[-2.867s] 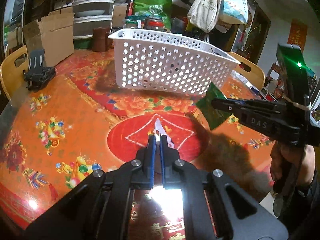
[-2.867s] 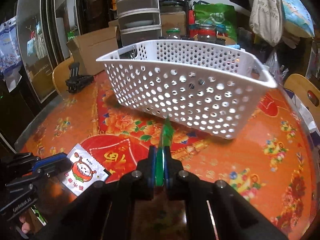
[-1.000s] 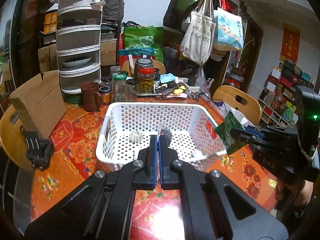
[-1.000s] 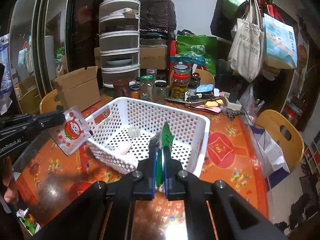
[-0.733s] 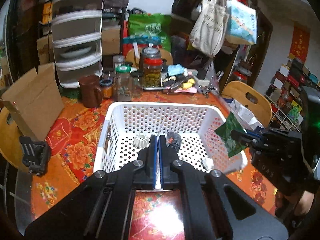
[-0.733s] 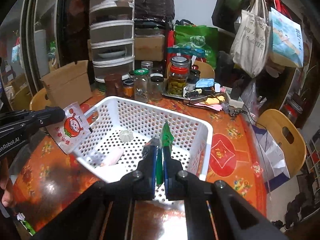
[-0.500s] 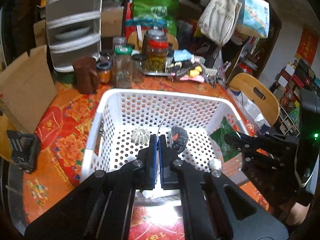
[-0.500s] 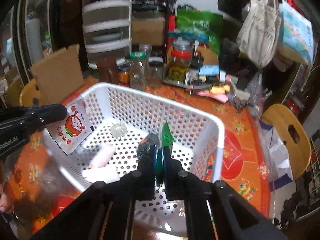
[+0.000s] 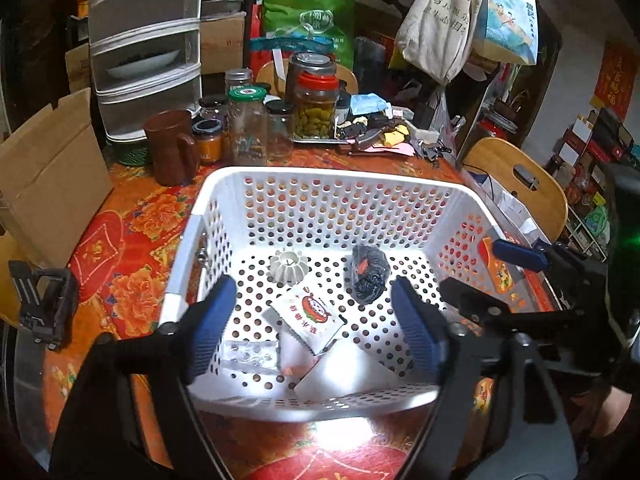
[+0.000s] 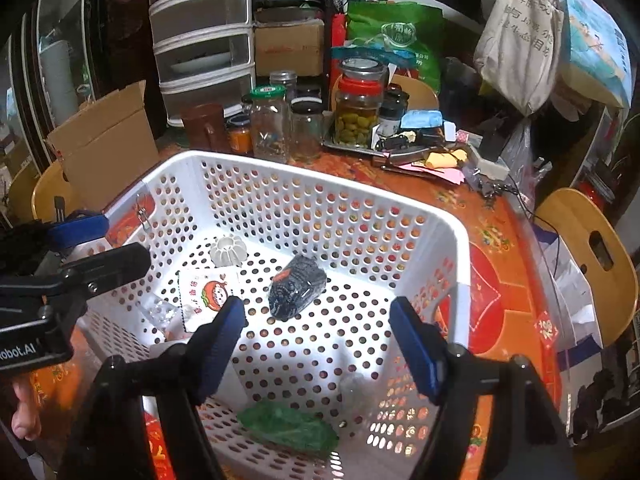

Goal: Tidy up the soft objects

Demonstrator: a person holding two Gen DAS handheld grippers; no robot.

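A white perforated basket (image 9: 320,176) (image 10: 460,240) stands on the red floral table. My left gripper (image 9: 312,328) is open and empty above its near left part. Below it a white packet with a red cartoon face (image 9: 308,316) (image 10: 208,292) lies on the basket floor. My right gripper (image 10: 320,336) is open and empty above the near right part. A green packet (image 10: 288,428) lies on the floor just below it. A dark wrapped bundle (image 9: 368,272) (image 10: 296,284), a white ribbed piece (image 9: 288,266) (image 10: 228,250) and a clear packet (image 9: 248,356) also lie inside.
Glass jars (image 9: 248,124) (image 10: 270,120), a brown mug (image 9: 170,148) and a metal tray of clutter (image 10: 400,140) stand behind the basket. A cardboard box (image 9: 44,168) sits at the left. A black clip (image 9: 44,308) lies at the table's left edge. Wooden chairs (image 10: 592,248) stand around.
Both grippers moved over the basket and opened. The white cartoon packet dropped from the left gripper and the green packet from the right; both now lie on the basket floor.
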